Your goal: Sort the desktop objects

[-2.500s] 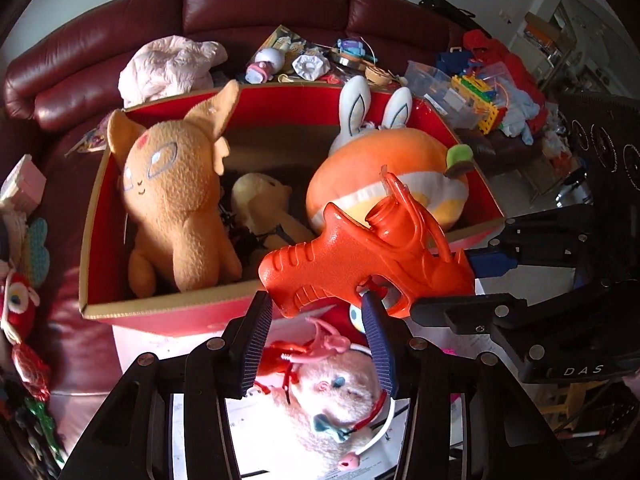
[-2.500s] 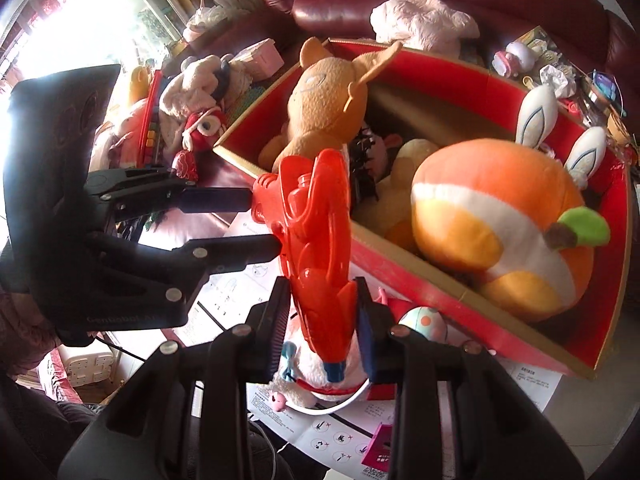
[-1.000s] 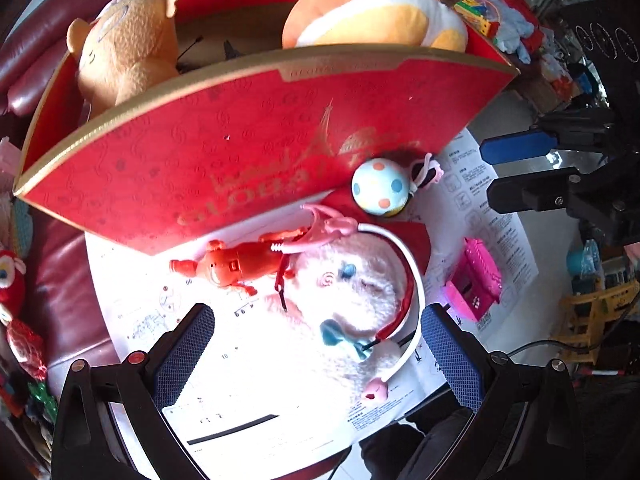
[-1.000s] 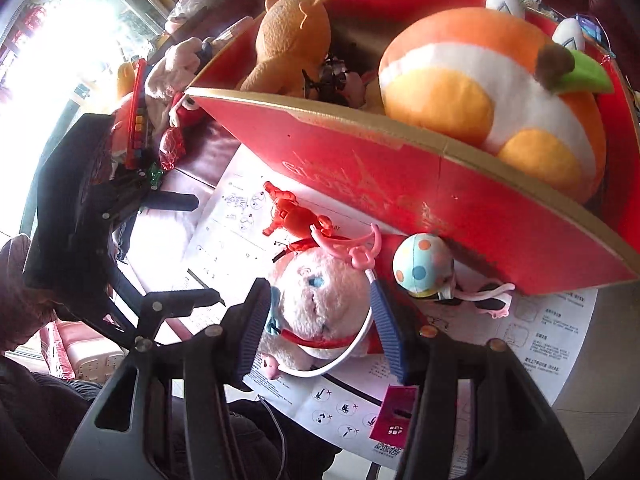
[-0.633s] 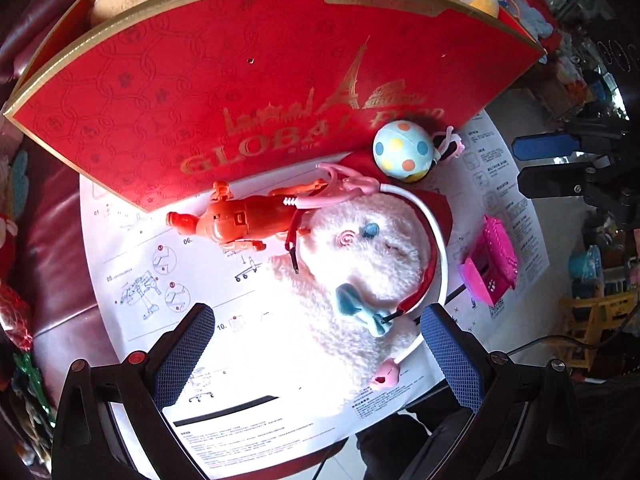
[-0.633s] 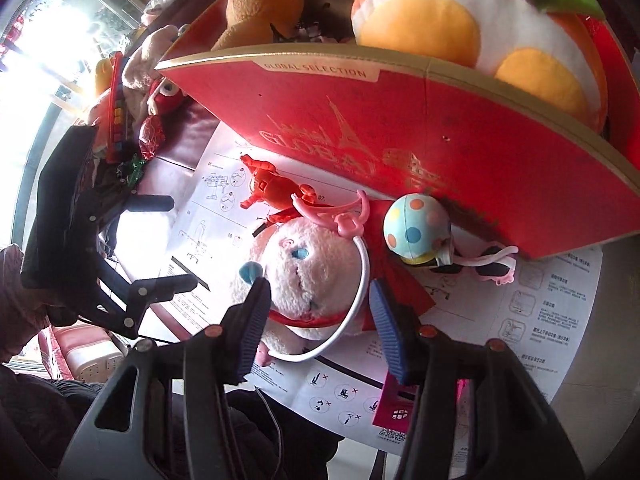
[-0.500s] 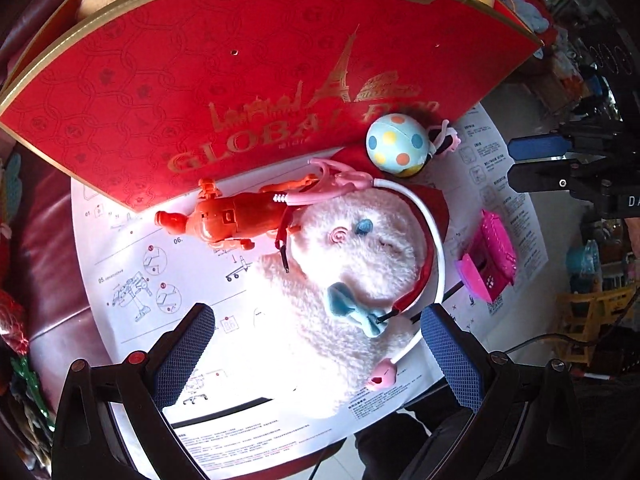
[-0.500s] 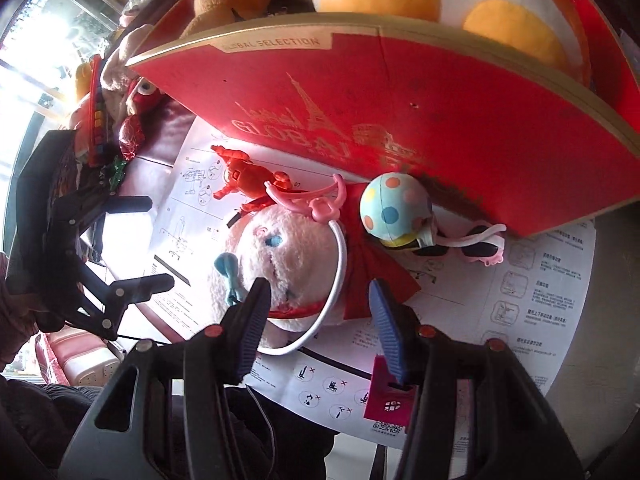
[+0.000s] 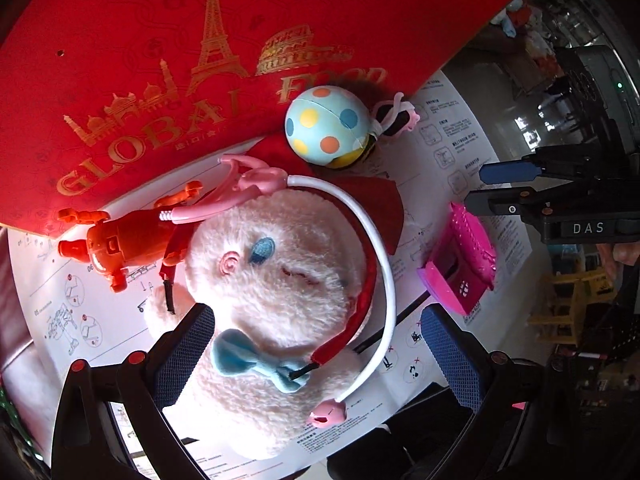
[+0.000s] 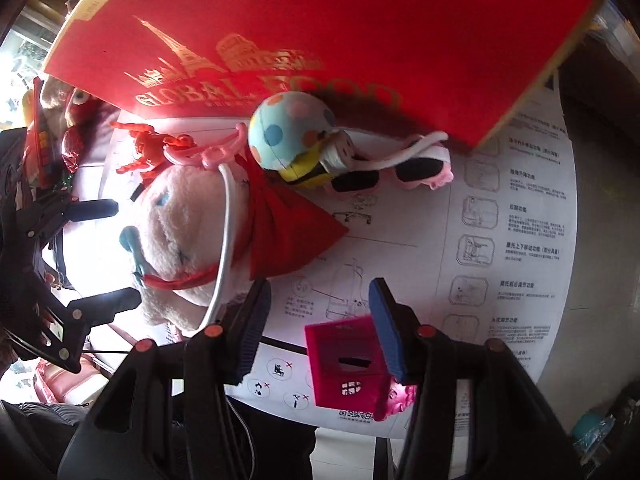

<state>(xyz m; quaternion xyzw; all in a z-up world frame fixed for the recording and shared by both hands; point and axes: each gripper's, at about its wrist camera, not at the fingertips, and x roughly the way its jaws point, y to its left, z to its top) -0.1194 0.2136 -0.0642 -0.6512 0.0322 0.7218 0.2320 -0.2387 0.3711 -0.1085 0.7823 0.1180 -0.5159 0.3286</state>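
Red cardboard box with gold lettering (image 9: 168, 40) cut off at frame top, contents hidden, small pink plastic box (image 10: 344, 364) partly behind right gripper's finger, sheet print too small to read.

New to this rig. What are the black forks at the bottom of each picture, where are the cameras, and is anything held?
No robot: a person carries a two-finger gripper in each hand, each with a fisheye camera looking along its fingers. The left gripper is open astride a white plush toy. The right gripper is open above a pink toy box. Nothing is held. On the instruction sheet also lie a spotted ball, an orange toy robot and pink sunglasses, beside a red box.
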